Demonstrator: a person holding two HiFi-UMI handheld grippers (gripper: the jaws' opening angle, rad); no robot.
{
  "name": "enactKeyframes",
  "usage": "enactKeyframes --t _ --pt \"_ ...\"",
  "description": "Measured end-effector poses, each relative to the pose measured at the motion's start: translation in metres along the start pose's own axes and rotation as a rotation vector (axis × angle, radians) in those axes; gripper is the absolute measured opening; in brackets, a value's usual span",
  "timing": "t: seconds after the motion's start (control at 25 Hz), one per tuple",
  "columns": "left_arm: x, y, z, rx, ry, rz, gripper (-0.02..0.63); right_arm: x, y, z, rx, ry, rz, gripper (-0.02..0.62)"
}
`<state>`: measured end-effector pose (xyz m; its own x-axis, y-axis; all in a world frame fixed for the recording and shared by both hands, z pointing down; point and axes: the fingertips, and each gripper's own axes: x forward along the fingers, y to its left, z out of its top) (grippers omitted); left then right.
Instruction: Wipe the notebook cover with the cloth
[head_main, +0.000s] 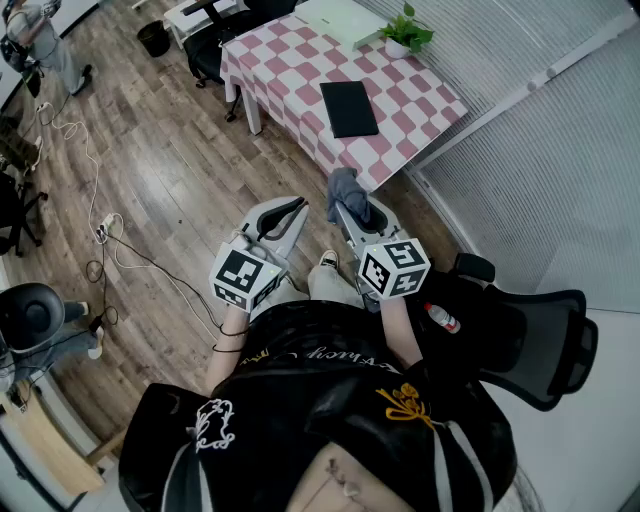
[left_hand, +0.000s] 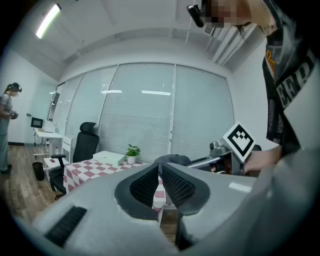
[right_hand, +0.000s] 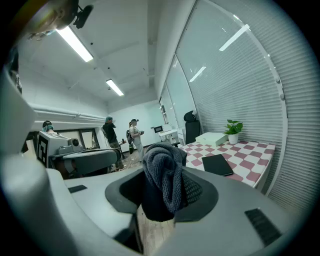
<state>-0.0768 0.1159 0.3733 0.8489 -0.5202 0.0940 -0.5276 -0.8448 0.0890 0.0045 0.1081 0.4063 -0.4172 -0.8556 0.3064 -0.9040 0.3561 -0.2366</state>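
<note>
1. My left hand-held gripper (left_hand: 160, 171) has its jaws together at the tips with nothing between them. In the head view it sits at about 9 o'clock of the right one, the two close side by side in front of my body.
2. My right hand-held gripper (right_hand: 165, 186) is clamped on the cloth (right_hand: 166, 172), a dark grey knitted one. It's bunched up and sticks out past the jaw tips, with a fold flopping over the front.
3. The notebook (head_main: 348, 108) is black, closed and lying flat near the middle of the table (head_main: 405, 92), which has a pink and white checked cover. Nothing is touching it. From the grippers it's up at roughly 12 o'clock in the head view, well apart from the cloth.
4. Both grippers are held over the wooden floor (head_main: 170, 160), off the table's near edge.
5. On the table beyond the notebook, a small potted plant (head_main: 406, 33) is at about 1 o'clock of it and a flat white box (head_main: 340, 17) at about 12 o'clock.
6. A black chair (head_main: 540, 345) is at my 4 o'clock, and cables (head_main: 100, 232) trail on the floor at 9 o'clock.
</note>
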Motion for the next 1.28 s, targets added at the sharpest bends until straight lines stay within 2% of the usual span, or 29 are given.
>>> enactKeyframes --t 0.24,0.52,0.8,1.28 --pt "0.0 0.005 -0.002 -0.011 0.014 0.013 0.034 0.005 -0.002 0.001 0.009 0.006 0.011 0.126" --pt "0.018 0.015 -0.006 -0.026 0.042 0.04 0.034 0.012 -0.031 0.009 0.049 -0.005 0.015 0.126" --pt "0.06 0.017 -0.011 -0.043 0.083 0.037 0.034 0.017 -0.078 0.02 0.065 0.003 0.019 0.126" --pt "0.146 0.018 -0.001 -0.025 0.08 0.059 0.034 0.028 -0.154 0.04 0.039 0.007 0.064 0.127"
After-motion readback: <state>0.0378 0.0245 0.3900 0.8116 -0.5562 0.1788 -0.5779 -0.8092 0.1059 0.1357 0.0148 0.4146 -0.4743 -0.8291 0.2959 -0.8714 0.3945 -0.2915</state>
